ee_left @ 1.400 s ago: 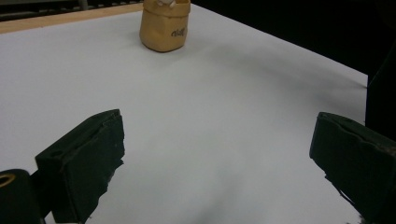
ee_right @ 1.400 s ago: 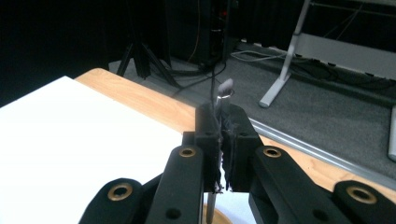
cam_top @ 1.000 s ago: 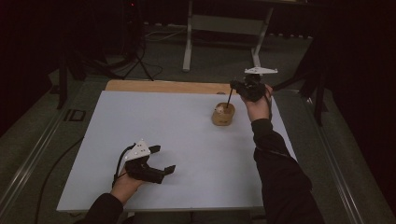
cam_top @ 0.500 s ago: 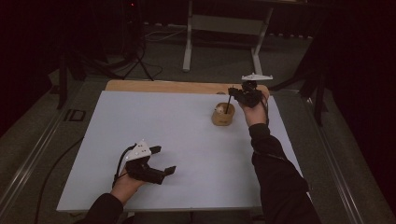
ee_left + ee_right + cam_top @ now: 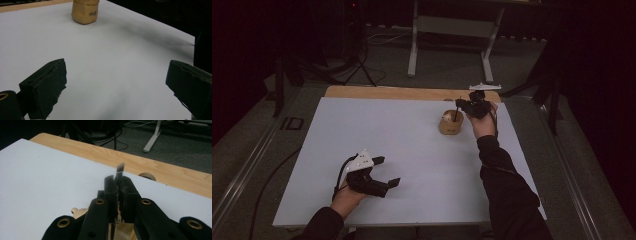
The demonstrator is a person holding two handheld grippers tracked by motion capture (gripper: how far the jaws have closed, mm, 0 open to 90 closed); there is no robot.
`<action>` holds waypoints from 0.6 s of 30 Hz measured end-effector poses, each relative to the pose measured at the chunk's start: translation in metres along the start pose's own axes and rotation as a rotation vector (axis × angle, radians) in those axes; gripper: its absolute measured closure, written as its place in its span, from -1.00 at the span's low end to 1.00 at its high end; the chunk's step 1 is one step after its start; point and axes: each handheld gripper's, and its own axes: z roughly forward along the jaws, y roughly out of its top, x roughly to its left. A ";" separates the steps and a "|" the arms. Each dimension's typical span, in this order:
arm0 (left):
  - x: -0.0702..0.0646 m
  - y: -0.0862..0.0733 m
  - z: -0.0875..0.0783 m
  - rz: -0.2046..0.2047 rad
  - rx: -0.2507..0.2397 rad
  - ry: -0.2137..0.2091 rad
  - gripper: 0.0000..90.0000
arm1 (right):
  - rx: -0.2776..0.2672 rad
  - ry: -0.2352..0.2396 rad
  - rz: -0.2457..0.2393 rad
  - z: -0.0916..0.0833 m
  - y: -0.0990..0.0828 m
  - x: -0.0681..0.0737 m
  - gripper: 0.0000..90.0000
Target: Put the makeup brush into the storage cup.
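One thin dark utensil going into the wooden holder.
Right gripper clamps the utensil; it should descend vertically. Left gripper rests open.

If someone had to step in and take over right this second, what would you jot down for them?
Right gripper: shut on a thin dark stick, holding it roughly upright, lower end at the tan wooden holder near the far right of the white table. Whether the tip is already inside cannot be told.
Left gripper: open, nothing between its jaws, resting low at the near left, well apart from the holder.
Done: the stick is gripped and brought to the holder.
Left: probably seat the stick in the holder, let go and draw the right hand back. The holder is not steadied by anything, so go gently.
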 end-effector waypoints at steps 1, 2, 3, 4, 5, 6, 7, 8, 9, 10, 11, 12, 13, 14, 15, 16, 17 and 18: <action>0.000 0.000 0.000 -0.001 -0.001 -0.001 -0.92 | 0.005 0.003 0.006 0.001 0.000 0.000 0.89; 0.000 0.000 0.000 0.001 0.000 -0.001 -0.92 | 0.007 0.001 0.005 0.001 -0.001 0.000 0.89; 0.000 0.000 0.000 0.001 0.001 -0.002 -0.92 | 0.011 0.003 0.004 0.002 -0.002 -0.001 0.89; 0.000 0.000 0.000 -0.002 -0.001 -0.003 -0.92 | 0.013 0.004 0.006 0.003 -0.002 -0.001 0.89; 0.000 0.000 0.000 -0.003 -0.003 -0.002 -0.92 | 0.017 0.006 0.009 0.003 -0.003 -0.001 0.89; 0.001 0.000 0.000 -0.002 -0.001 -0.002 -0.92 | 0.023 0.008 0.013 0.004 -0.003 -0.001 0.89; 0.001 0.000 0.000 -0.002 -0.001 -0.002 -0.92 | 0.026 0.008 0.014 0.004 -0.004 -0.001 0.89; 0.001 0.000 0.000 -0.002 -0.002 -0.003 -0.92 | 0.029 0.007 0.013 0.005 -0.004 -0.001 0.89; 0.001 0.000 0.000 -0.004 -0.002 -0.005 -0.92 | 0.033 0.008 0.016 0.006 -0.005 -0.001 0.89; 0.001 0.000 0.000 -0.001 -0.001 -0.004 -0.92 | 0.039 0.004 0.016 0.007 -0.006 -0.001 0.89; 0.000 0.000 0.000 0.001 0.000 -0.004 -0.92 | 0.034 0.008 0.020 0.007 -0.007 -0.001 0.89; 0.000 0.000 0.000 -0.001 -0.001 -0.006 -0.92 | 0.033 0.009 0.022 0.007 -0.007 -0.001 0.89; 0.000 0.000 0.000 -0.001 -0.001 -0.006 -0.92 | 0.033 0.009 0.020 0.007 -0.007 -0.001 0.89; 0.000 0.000 0.000 -0.002 -0.003 -0.006 -0.92 | 0.036 0.010 0.021 0.008 -0.007 -0.001 0.88; 0.001 0.000 0.000 -0.004 -0.004 -0.007 -0.92 | 0.040 0.004 0.020 0.007 -0.006 -0.001 0.88; 0.001 0.000 0.000 -0.001 -0.003 -0.006 -0.92 | 0.041 0.000 0.021 0.007 -0.006 -0.001 0.77; 0.001 0.000 0.000 -0.002 -0.003 -0.006 -0.92 | 0.030 -0.008 0.017 0.006 -0.005 -0.001 0.71; 0.001 0.000 0.000 -0.003 -0.005 -0.008 -0.92 | 0.023 -0.005 0.025 0.005 -0.005 -0.002 0.68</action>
